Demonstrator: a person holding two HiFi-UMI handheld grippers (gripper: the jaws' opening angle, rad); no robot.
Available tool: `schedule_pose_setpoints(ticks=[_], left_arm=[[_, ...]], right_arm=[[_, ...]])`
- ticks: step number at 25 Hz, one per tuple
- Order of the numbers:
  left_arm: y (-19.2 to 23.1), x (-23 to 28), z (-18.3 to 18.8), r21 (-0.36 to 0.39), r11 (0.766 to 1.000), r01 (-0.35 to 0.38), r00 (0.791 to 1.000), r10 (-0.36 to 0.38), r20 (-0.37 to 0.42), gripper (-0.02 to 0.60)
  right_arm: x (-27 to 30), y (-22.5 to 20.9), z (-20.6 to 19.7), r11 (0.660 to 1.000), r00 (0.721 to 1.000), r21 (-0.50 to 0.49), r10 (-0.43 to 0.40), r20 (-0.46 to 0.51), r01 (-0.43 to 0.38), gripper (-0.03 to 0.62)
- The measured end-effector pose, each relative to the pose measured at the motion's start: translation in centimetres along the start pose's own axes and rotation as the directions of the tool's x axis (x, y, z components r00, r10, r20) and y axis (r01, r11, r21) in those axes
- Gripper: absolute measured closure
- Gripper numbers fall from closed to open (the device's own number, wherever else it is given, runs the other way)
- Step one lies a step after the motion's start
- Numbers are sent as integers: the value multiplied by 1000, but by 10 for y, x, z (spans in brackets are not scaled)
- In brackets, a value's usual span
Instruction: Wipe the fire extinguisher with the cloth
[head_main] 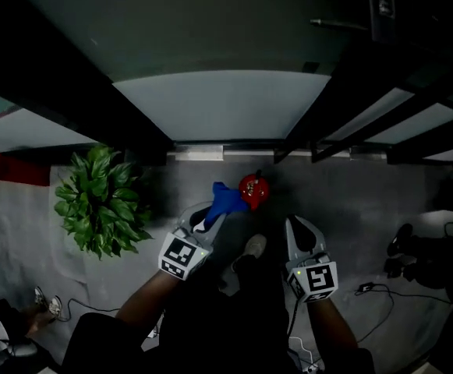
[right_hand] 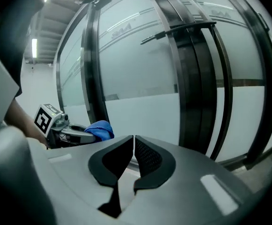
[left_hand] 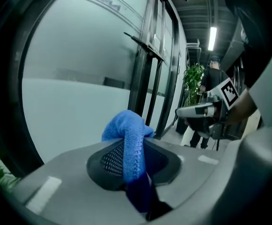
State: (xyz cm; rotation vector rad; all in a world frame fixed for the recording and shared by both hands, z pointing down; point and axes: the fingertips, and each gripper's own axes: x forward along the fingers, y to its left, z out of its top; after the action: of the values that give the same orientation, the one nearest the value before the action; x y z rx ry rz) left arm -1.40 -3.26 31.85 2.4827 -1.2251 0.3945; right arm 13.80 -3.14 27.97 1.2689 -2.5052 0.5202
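In the head view a red fire extinguisher (head_main: 254, 190) stands on the grey floor by the glass wall. My left gripper (head_main: 213, 218) is shut on a blue cloth (head_main: 228, 199), whose free end hangs just left of the extinguisher's top. In the left gripper view the cloth (left_hand: 130, 144) bulges out between the jaws. My right gripper (head_main: 298, 231) hangs to the right of the extinguisher, shut, nothing between its pads (right_hand: 145, 156). The right gripper view shows the left gripper (right_hand: 75, 134) with the cloth (right_hand: 99, 129).
A potted green plant (head_main: 99, 199) stands at the left. The frosted glass wall (head_main: 222, 104) with dark frames runs along the far side. My shoe (head_main: 251, 248) is between the grippers. Cables (head_main: 374, 294) and dark gear (head_main: 404, 252) lie at the right.
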Motion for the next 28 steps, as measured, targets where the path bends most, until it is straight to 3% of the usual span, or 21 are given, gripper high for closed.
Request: schedule_pose_setpoints(ticks=[3,5,8,13,19,28], left_arm=[[-6,-25,66,-30,999,-14,999,15,41,515],[-10,-44,105,-23,999,-22,996,24,84,517],[-22,-71,132,-23,1000,-21,992,23,123,516],[-27,-95,147,-33,999,-22,984,27,178,515],[-31,-136,158,-33,999,18,974,-10,228,516],[-36,-196,175,45,995,88,953,-97,288,515]], right_arm=[[-21,8,55,995,999,89,43,23,-45,585],[-34,12,83,995,997,74,60,45,-64,586],[-53,16,92,996,997,62,60,43,-63,589],[-63,19,103,1000,999,27,7,48,-9,592],[-97,58,127,998,988,-22,-53,142,57,592],[-154,113,123,985,953,51,-175,249,168,592]])
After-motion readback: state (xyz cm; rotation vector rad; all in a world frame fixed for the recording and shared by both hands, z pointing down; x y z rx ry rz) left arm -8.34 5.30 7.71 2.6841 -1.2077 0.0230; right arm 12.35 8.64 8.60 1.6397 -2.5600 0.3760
